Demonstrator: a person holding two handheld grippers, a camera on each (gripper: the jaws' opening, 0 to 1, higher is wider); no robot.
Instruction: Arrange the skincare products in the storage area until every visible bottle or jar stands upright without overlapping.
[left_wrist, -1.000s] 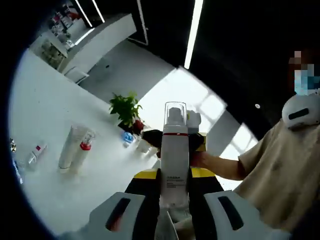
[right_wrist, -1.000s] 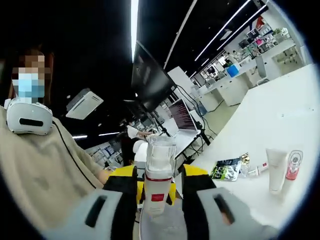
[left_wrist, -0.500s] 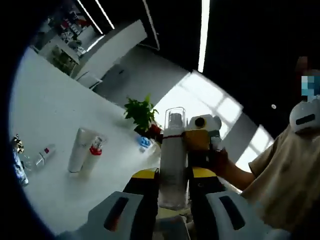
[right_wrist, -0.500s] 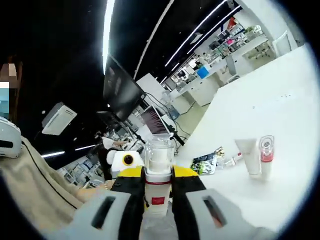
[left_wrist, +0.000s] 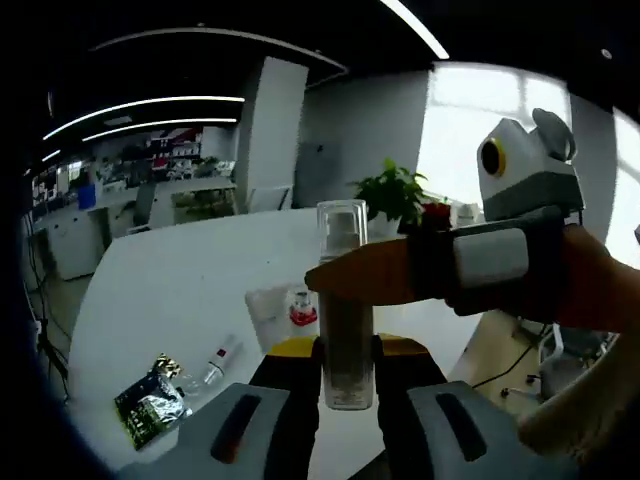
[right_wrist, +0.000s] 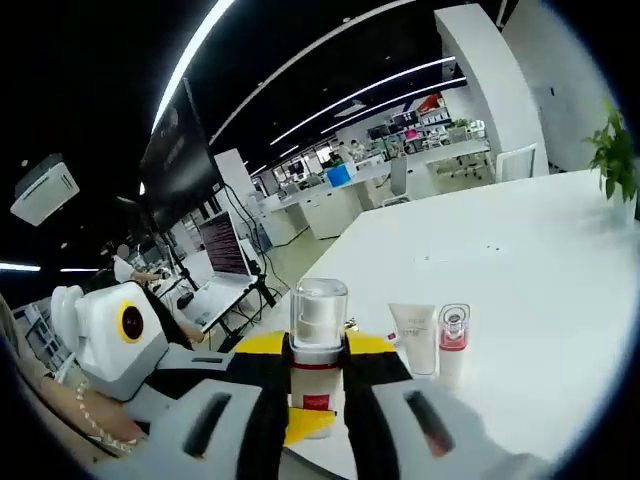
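Above white table (right_wrist: 560, 260) | both grippers' fingers clamp one pump bottle (right_wrist: 317, 345)

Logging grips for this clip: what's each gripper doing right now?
Left gripper: shut on a pump bottle.
Right gripper: shut on a clear-capped pump bottle.

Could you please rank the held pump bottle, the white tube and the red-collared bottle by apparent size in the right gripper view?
1. Pump bottle, though it is nearest the camera.
2-3. White tube and red-collared bottle: too alike to rank.
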